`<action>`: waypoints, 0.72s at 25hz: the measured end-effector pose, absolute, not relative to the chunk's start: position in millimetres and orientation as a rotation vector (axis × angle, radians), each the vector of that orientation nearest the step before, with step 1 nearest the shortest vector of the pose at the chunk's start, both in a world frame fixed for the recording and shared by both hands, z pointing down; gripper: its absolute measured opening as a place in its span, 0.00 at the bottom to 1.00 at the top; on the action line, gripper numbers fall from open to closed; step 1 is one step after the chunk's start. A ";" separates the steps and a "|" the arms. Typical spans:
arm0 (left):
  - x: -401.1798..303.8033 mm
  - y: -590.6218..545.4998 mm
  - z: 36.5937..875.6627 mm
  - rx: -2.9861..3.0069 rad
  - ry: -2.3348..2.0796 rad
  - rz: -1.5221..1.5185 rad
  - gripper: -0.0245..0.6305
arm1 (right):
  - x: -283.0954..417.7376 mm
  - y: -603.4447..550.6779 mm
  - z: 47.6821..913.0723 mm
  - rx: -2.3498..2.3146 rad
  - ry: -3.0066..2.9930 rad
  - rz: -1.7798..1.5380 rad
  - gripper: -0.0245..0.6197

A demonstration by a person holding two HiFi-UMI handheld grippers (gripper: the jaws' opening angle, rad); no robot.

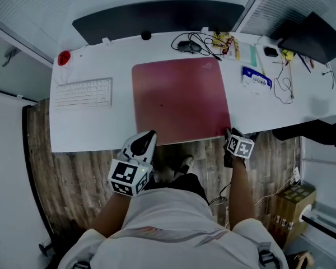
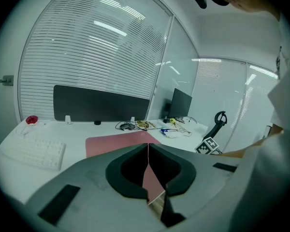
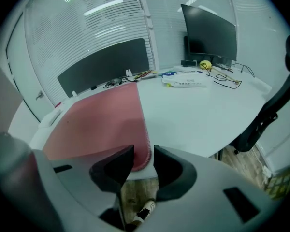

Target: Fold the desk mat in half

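Observation:
The dark red desk mat (image 1: 179, 100) lies flat on the white desk (image 1: 89, 128), its near edge along the desk's front edge. My right gripper (image 1: 229, 133) is at the mat's near right corner. In the right gripper view the right gripper (image 3: 144, 153) is open, with that corner of the mat (image 3: 101, 120) lying between the jaws and not pinched. My left gripper (image 1: 151, 134) hangs just in front of the mat's near left corner. In the left gripper view the left gripper (image 2: 148, 146) has its tips together with nothing in them, and the mat (image 2: 116, 143) shows beyond.
A white keyboard (image 1: 84, 93) lies left of the mat, with a red object (image 1: 64, 58) behind it. A mouse with cables (image 1: 189, 46) sits at the back, small clutter (image 1: 255, 77) at the right. A monitor (image 1: 316, 35) and a black chair (image 1: 319, 130) stand at the far right.

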State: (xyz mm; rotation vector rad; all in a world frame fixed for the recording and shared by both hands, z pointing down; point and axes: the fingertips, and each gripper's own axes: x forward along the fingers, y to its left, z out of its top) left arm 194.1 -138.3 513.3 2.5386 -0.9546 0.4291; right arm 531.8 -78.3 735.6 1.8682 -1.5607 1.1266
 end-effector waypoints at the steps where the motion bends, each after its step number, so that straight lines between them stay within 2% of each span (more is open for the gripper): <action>1: 196.2 -137.9 513.6 2.541 -0.949 0.429 0.06 | 530.7 -78.2 735.6 1.863 -1.563 1.118 0.31; 7: 205.9 -134.7 516.6 2.545 -0.916 0.432 0.06 | 522.4 -79.6 735.9 1.868 -1.566 1.132 0.18; 12: 208.1 -137.4 515.5 2.548 -0.911 0.421 0.06 | 517.8 -79.8 722.4 1.916 -1.593 1.095 0.16; 18: 199.2 -141.4 512.4 2.554 -0.897 0.401 0.06 | 476.3 -85.7 674.2 1.872 -1.832 1.096 0.16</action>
